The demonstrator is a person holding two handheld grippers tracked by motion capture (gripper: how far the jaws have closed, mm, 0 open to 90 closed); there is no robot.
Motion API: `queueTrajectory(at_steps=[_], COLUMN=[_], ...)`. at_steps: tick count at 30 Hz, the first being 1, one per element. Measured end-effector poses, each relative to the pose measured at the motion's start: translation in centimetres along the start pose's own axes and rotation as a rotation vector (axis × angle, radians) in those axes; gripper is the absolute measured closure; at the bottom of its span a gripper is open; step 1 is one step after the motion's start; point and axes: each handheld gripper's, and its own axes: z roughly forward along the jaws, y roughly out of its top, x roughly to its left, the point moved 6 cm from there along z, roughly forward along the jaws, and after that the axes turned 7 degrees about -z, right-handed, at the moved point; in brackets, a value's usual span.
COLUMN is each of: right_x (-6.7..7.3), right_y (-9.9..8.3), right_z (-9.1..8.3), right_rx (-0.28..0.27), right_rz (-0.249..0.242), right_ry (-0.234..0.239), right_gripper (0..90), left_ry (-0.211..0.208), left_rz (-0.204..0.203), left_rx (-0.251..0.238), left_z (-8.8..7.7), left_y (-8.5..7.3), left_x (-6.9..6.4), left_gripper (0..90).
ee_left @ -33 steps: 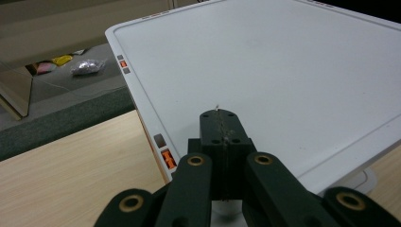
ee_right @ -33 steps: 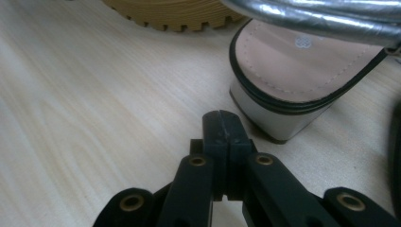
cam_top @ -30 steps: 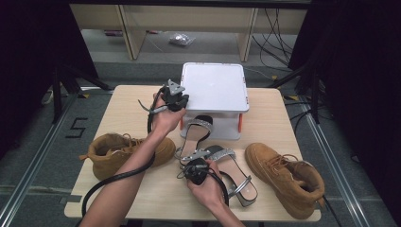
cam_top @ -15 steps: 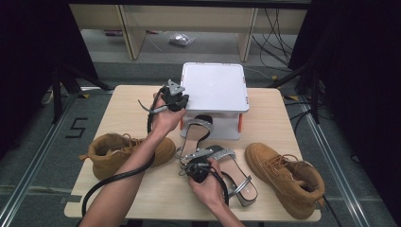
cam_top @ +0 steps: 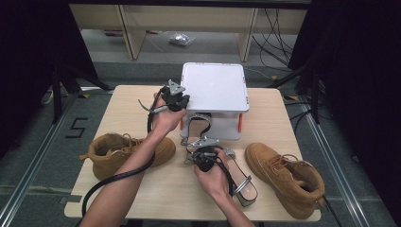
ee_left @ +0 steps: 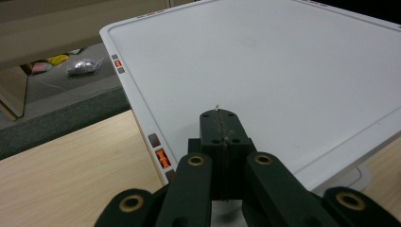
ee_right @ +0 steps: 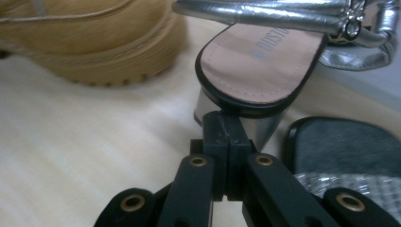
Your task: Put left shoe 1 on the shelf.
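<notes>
At the centre of the high view my left claw (cam_top: 176, 97) sits against the left edge of the white box lid (cam_top: 215, 87), held in my left hand (cam_top: 165, 116). Its jaws are pressed together with nothing between them; in the left gripper view they meet in one black block (ee_left: 221, 137) over the near edge of the lid (ee_left: 283, 85), beside the small orange latch (ee_left: 162, 158) on its rim.

Lower, just below the middle of the high view, my right claw (cam_top: 204, 158) is in my right hand (cam_top: 215, 177). Its jaws are also pressed together and empty. In the right gripper view their closed tips (ee_right: 227, 130) lie right at the back of the heel of a silver sandal (ee_right: 262, 66), whose pink insole fills the upper middle of that frame with its silver strap across the top; I cannot tell whether the tips touch the heel. A second sandal (ee_right: 345, 156), dark with a glittery band, lies at the lower right of that frame.

From above, one sandal (cam_top: 198, 125) stands partly under the box, just above my right claw, and the other (cam_top: 241, 182) lies flat on the desk (cam_top: 118, 99) running toward the lower right. One tan boot (cam_top: 123, 151) rests at the left of the desk, partly behind my left forearm, and another tan boot (cam_top: 288, 177) at the right, well apart from the first.
</notes>
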Motion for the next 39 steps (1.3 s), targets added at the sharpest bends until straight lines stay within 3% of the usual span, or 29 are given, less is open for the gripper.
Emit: queueTrajectory(at_steps=[7,24,30,31,34,38,39], right_x=[-1.8,-4.2,-5.0,-4.8,-5.1,-5.3,-5.5], right_y=[1.2,3.4,3.9,3.9,4.1,4.2,4.3], right_z=[0.9,2.9,3.4,3.4,3.7,3.9,4.0], right_rx=[-0.007,-0.012,-0.026,-0.023,-0.029,-0.030,-0.037], right_rz=[0.030,0.070,0.052,0.067,0.042,0.063,0.041], right_ry=[-0.047,-0.117,-0.143,-0.134,-0.145,-0.151,-0.157], right_gripper=[90.0,90.0,90.0,90.0,90.0,90.0,90.0], left_ry=[-0.001,0.000,0.000,-0.001,0.000,0.000,0.000], left_rz=[-0.007,-0.005,-0.001,-0.001,-0.004,0.003,0.004], left_rx=[0.000,0.009,0.008,0.010,0.007,0.013,0.013], left_z=[0.0,-0.1,-0.1,-0.1,-0.1,-0.1,-0.1], left_y=[0.0,0.0,0.0,0.0,0.0,0.0,0.0], left_x=[0.0,-0.1,-0.1,-0.1,-0.1,-0.1,-0.1], left_gripper=[89.9,90.0,89.9,90.0,89.9,90.0,89.9])
